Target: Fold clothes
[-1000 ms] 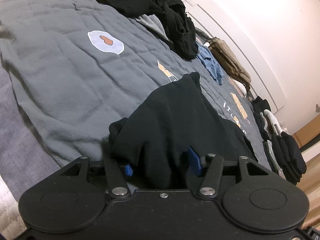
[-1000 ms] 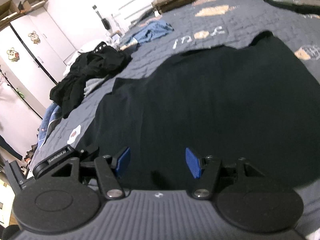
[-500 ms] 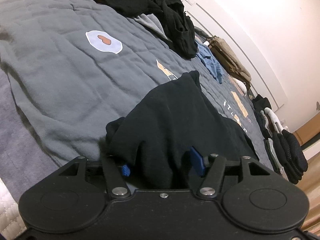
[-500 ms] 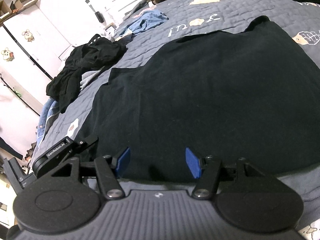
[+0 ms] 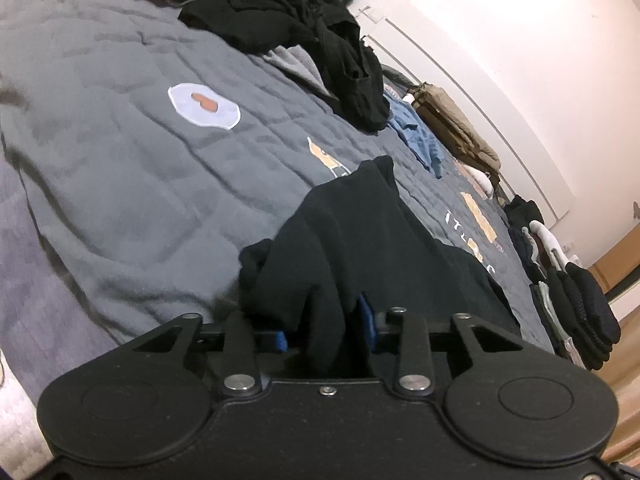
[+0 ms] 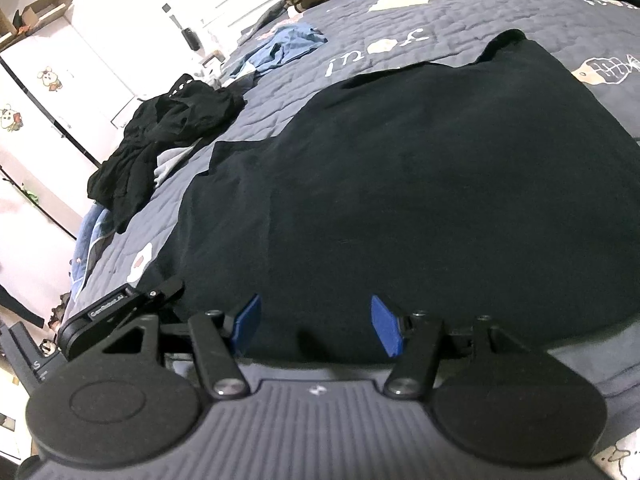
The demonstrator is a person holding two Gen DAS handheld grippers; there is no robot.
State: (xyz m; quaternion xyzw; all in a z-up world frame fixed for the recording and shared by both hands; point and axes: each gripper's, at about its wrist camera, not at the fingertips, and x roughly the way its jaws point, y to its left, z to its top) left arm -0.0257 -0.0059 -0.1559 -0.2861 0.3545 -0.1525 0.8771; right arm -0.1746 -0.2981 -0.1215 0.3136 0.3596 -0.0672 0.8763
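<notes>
On the left, the left gripper is closing its blue pads on a bunched corner of the black shirt — a fold of cloth stands between the jaws and already looks pinched. From that corner the shirt runs away from the fingers, up and to the right across the grey quilt. To the right, the right gripper has its pads spread wide and apart from any cloth, poised at the shirt's near hem. In that view the shirt lies flat, its long axis stretching ahead of the fingers toward the far end. The left hand is plainly the nearer to a hold; the right has only the hem just before it. A heap of dark clothes waits well apart, at the left.
</notes>
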